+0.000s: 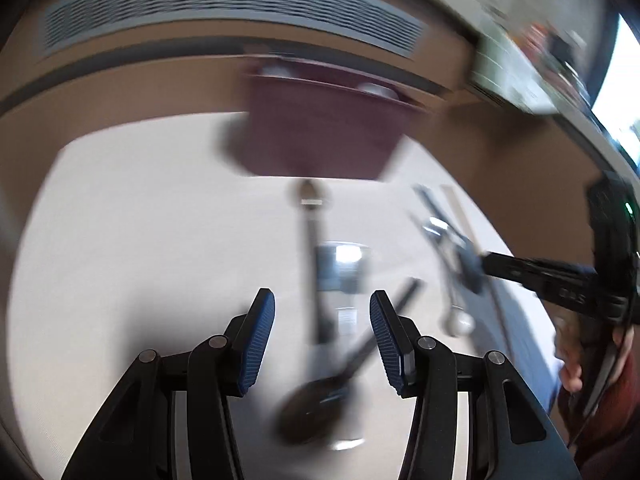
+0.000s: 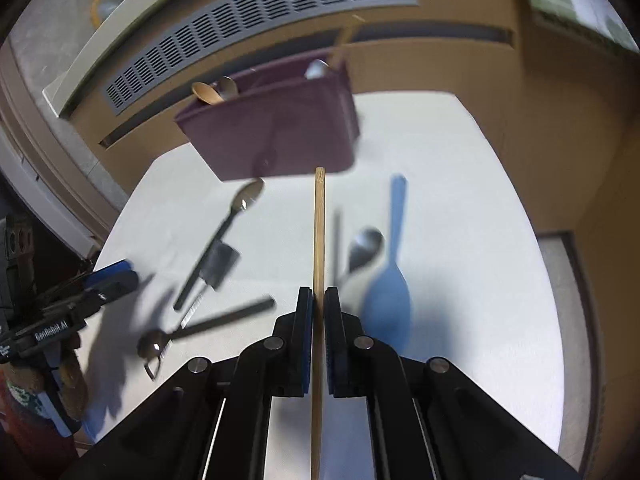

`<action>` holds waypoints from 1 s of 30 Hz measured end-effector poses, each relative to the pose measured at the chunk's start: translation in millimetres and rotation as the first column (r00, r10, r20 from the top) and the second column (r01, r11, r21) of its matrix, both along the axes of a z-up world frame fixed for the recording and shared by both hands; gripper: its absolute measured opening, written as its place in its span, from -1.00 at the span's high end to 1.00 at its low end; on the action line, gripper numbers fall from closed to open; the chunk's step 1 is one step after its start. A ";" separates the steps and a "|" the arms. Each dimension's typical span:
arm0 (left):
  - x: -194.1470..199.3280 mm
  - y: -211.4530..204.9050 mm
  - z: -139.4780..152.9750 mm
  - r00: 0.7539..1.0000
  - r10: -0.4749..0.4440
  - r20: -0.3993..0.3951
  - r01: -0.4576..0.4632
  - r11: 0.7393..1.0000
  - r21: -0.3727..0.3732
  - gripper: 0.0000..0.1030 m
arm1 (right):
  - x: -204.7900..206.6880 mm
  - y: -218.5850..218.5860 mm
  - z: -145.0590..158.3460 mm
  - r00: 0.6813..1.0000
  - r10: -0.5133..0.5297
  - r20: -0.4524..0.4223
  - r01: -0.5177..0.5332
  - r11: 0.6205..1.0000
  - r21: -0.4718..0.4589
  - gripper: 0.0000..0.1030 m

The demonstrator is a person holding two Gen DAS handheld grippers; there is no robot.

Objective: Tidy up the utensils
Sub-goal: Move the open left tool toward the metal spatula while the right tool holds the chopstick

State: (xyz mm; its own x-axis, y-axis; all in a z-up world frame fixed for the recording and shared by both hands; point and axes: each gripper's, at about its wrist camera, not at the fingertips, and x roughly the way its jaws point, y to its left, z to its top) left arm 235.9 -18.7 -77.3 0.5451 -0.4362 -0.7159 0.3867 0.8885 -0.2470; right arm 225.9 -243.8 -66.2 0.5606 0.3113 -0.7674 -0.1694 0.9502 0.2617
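My right gripper [image 2: 319, 300] is shut on a wooden chopstick [image 2: 319, 232] that points toward the purple utensil holder [image 2: 272, 132]. The holder contains a wooden spoon [image 2: 206, 92], metal spoons and another chopstick [image 2: 344, 40]. On the white table [image 2: 460, 200] lie a blue rice paddle [image 2: 390, 280], a metal spoon [image 2: 362, 248], a black-handled spoon [image 2: 224, 236] and a second black-handled spoon [image 2: 160, 344]. My left gripper [image 1: 322, 320] is open and holds nothing; it hovers over a dark ladle [image 1: 316, 404] and a black-handled spoon [image 1: 312, 260]. The left wrist view is blurred.
A metal scraper [image 2: 220, 264] lies between the black-handled spoons. A vented heater cover [image 2: 256, 20] runs along the wall behind the holder [image 1: 320, 136]. The right gripper [image 1: 480, 266] and a person's hand [image 1: 572, 360] show at the right of the left wrist view.
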 end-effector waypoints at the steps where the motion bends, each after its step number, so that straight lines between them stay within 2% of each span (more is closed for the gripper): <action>1: 0.9 -11.4 -1.1 0.999 -0.038 0.005 0.038 0.999 0.013 0.02 | -2.0 -6.6 -4.8 1.000 -0.003 -0.002 0.003 1.000 0.006 0.91; 3: 4.9 -30.2 -5.1 0.998 -0.071 0.001 0.070 0.996 0.061 0.02 | -12.0 -12.0 -12.3 1.000 -0.006 -0.003 0.006 1.000 0.016 0.91; 5: 13.1 -39.8 -11.4 0.998 -0.057 -0.011 0.058 0.992 0.110 0.02 | -16.8 -20.5 -18.7 1.000 -0.005 -0.012 0.005 1.000 0.030 0.91; 10: 28.7 -45.2 -15.1 0.999 -0.021 -0.024 0.024 0.991 0.132 0.02 | -27.0 -30.2 -30.1 1.000 0.005 -0.013 -0.005 0.999 0.054 0.91; 14: 30.1 -46.9 -17.8 0.996 -0.068 -0.061 0.074 0.991 0.113 0.02 | -28.3 -28.3 -30.7 1.000 0.011 0.004 -0.011 1.000 0.021 0.90; 16: 30.0 -49.8 -19.4 0.989 -0.105 -0.100 0.112 0.991 0.073 0.02 | -28.2 -28.3 -31.7 1.000 0.012 0.001 -0.012 1.000 0.017 0.89; 23: 30.4 -46.8 -17.7 0.996 -0.060 -0.061 0.067 0.992 0.106 0.02 | -27.7 -25.9 -34.7 0.999 0.035 -0.015 -0.035 0.999 -0.004 0.86; 30: 36.5 -43.9 -17.3 0.997 -0.051 -0.052 0.056 0.992 0.110 0.02 | -18.2 -7.6 -33.0 0.998 0.065 0.006 -0.064 0.990 -0.124 0.86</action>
State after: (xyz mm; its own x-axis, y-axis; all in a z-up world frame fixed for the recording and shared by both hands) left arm 272.4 -62.6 -94.6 0.4859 -0.3800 -0.7871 0.4242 0.8899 -0.1678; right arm 207.7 -251.5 -99.2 0.5500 0.2500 -0.7969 -0.2334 0.9621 0.1407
